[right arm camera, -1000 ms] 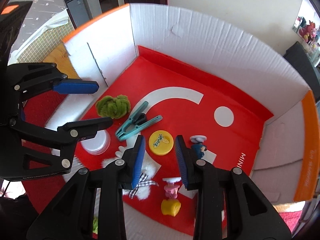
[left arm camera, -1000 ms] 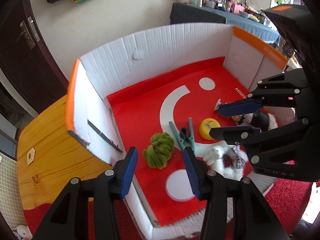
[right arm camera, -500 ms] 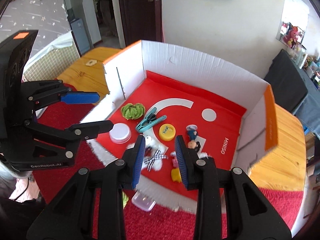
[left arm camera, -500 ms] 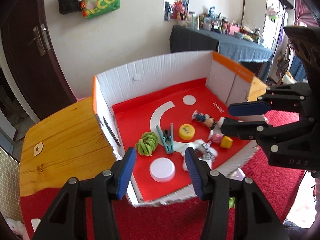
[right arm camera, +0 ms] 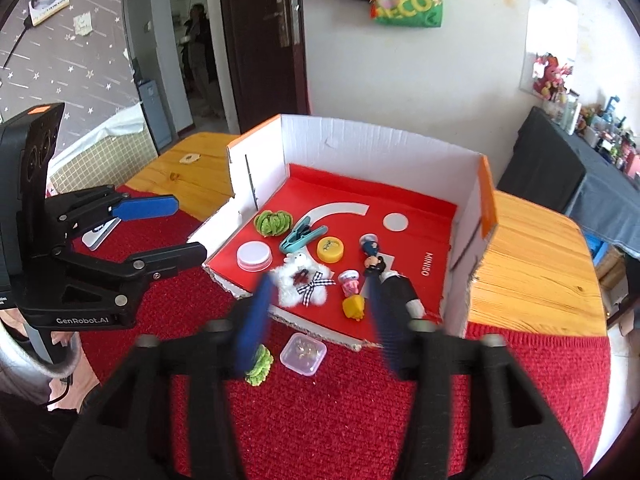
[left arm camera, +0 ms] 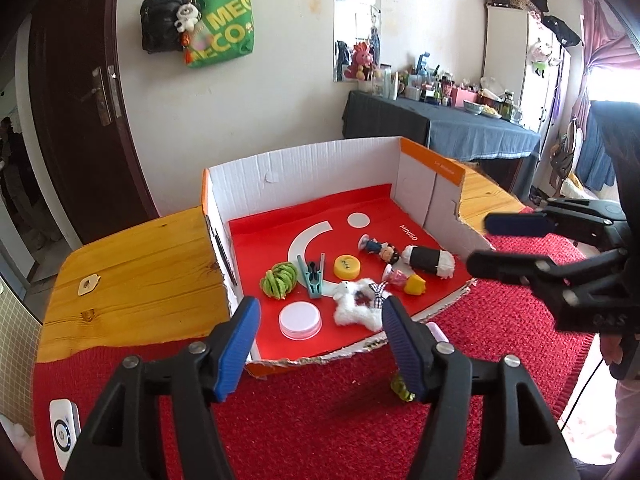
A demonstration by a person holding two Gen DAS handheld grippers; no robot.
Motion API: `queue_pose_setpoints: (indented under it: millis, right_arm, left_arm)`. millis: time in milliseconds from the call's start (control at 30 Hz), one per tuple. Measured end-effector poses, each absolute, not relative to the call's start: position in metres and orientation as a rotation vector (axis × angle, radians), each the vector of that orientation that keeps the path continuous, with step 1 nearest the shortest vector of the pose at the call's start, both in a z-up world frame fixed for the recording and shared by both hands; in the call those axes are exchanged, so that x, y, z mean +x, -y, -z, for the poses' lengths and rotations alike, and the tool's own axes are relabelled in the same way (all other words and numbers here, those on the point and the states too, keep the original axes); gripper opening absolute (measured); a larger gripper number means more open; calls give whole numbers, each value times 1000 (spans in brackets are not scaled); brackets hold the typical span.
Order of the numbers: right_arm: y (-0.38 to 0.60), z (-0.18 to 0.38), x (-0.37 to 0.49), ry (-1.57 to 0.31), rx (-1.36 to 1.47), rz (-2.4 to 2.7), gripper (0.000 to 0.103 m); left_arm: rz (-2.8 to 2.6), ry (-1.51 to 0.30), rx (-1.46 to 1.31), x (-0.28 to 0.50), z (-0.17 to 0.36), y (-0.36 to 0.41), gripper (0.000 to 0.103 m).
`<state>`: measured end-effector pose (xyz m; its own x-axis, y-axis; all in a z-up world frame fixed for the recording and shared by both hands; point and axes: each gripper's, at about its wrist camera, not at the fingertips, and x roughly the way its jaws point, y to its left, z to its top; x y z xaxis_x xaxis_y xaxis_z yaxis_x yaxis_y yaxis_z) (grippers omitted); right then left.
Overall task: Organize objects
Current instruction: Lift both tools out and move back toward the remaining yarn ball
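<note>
The left gripper (left arm camera: 320, 344) was held above the red rug (left arm camera: 340, 408), its jaws spread wide and nothing between them. The right gripper (right arm camera: 320, 320) was likewise held over the rug with its jaws apart and empty; its fingers were blurred in the right wrist view.

Ahead of both sets of jaws, the cardboard box (left arm camera: 320, 168) with the red floor was seen on the wooden table (left arm camera: 132, 272), its near wall torn down. Inside it, just beyond the left jaws, a white round lid (left arm camera: 300, 320) and a white fluffy toy (left arm camera: 356, 304) with a checked bow were laid side by side. Farther in were a green yarn ball (left arm camera: 278, 280), a teal clothes peg (left arm camera: 314, 278) and a yellow cap (left arm camera: 347, 266). Toward the right jaw's side, a small figurine (left arm camera: 378, 249), a black-and-white roll (left arm camera: 428, 261), a pink figure (left arm camera: 394, 278) and a yellow block (left arm camera: 415, 285) were grouped closely.

Outside the box, on the rug between the right gripper's jaws, a small clear plastic case (right arm camera: 303, 354) was visible, and a second green yarn piece (right arm camera: 259, 368) was partly covered by the left-hand finger of that gripper.
</note>
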<state>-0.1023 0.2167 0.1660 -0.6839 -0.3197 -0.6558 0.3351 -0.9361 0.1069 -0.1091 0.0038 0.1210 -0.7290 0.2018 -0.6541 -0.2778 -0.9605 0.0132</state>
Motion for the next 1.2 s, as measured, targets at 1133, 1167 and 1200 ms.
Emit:
queue_pose_setpoints:
  millis: [1133, 1167, 1200]
  right_arm:
    - [-258, -75, -57, 212, 1067, 2833, 85]
    - [-258, -74, -58, 213, 1074, 2831, 85]
    - [-258, -72, -58, 212, 1083, 2829, 85]
  left_arm:
    - [-2747, 59, -1132, -84, -31, -17, 95]
    - [-2742, 59, -1138, -85, -29, -17, 95]
    - [-2737, 60, -1145, -85, -28, -18, 95]
